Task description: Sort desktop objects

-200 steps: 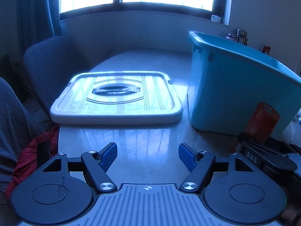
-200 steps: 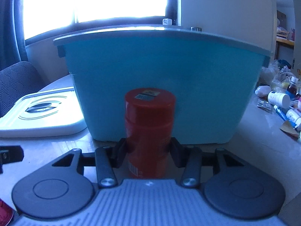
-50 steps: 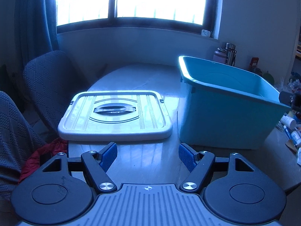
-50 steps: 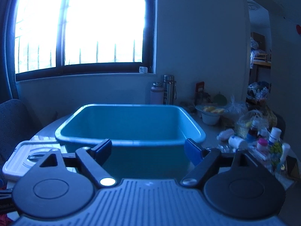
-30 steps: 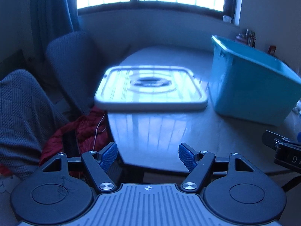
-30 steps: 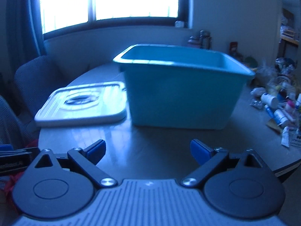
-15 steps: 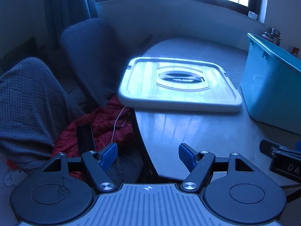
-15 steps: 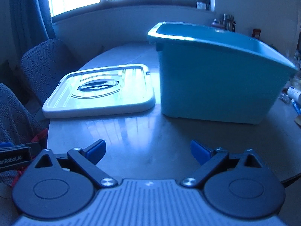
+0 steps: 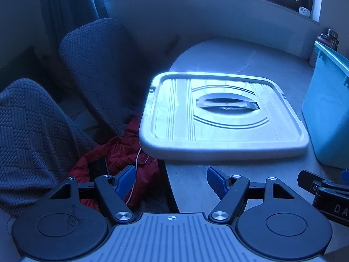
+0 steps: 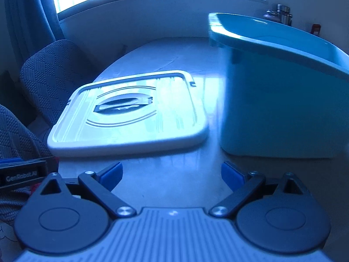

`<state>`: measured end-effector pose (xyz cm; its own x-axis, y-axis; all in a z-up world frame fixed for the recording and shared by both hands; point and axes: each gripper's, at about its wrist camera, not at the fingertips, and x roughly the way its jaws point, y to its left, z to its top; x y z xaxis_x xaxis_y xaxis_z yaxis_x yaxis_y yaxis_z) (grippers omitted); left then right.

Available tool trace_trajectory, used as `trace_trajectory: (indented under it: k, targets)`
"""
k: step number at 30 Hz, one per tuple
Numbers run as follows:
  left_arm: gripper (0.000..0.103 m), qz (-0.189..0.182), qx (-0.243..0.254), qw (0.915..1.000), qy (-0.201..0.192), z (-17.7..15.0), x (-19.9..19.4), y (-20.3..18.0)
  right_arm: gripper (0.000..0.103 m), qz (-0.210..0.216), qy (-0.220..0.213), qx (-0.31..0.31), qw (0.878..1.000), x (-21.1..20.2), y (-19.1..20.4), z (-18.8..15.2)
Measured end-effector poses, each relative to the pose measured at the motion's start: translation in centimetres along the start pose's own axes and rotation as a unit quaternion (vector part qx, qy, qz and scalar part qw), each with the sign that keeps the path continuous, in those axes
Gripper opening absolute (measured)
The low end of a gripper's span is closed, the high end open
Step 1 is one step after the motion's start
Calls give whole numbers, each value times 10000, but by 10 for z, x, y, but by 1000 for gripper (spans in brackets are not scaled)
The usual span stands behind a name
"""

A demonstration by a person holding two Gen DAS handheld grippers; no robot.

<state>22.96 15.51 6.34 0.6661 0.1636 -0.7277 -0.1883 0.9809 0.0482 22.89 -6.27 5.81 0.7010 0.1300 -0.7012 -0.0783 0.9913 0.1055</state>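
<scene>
Now both the left gripper (image 9: 171,182) and right gripper (image 10: 172,174) gape empty, swung leftward from the bin (image 10: 283,91) toward the lid (image 10: 130,113), mid-frame on the worktop (image 10: 165,181); closing likely comes next.

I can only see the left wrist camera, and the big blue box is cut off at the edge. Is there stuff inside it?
Observer: I can't tell. The right wrist view shows the teal plastic storage bin with its top open, but only the upper inner wall shows. The bottom is hidden.
Operator: Is my other tool holding something?
Observer: No. The right tool is open, with nothing between its blue pads, just the grey table below.
Operator: What's behind the box?
Observer: A small red object stands by the wall past the bin's far rim. It is too small to identify.
</scene>
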Motion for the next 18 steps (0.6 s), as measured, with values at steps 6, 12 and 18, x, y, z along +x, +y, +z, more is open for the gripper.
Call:
trace_trajectory:
  k: [6,12,18]
  targets:
    - [74,36,-52,10000,49,16,17,6,97,15,30,-29,10000,14,9,9]
    - [74,33,-100,9999,115,30,31,13,97,-31,13,-62,10000,21,15,18]
    - [74,-93,15,9996,262,42,48,16,97,-177,128,118,9997,37,22,29]
